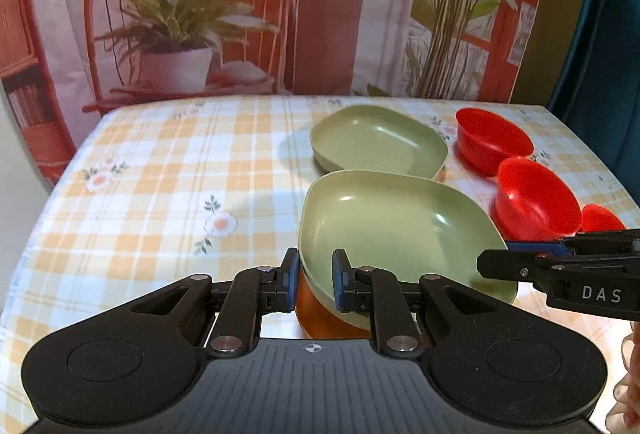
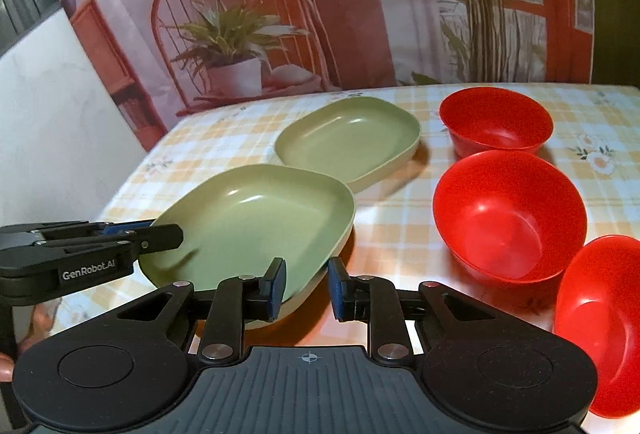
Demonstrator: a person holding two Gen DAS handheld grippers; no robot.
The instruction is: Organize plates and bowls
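The left gripper (image 1: pixel 314 284) has its fingers pinching the near rim of a green plate (image 1: pixel 396 230), held tilted above the desk (image 1: pixel 160 170). The right gripper (image 2: pixel 307 288) pinches the same plate's rim at another edge. A second green plate (image 1: pixel 378 142) lies flat on the checked cloth just behind it. Three red bowls (image 2: pixel 508 214) stand in a row beside the plates, on the right, close together.
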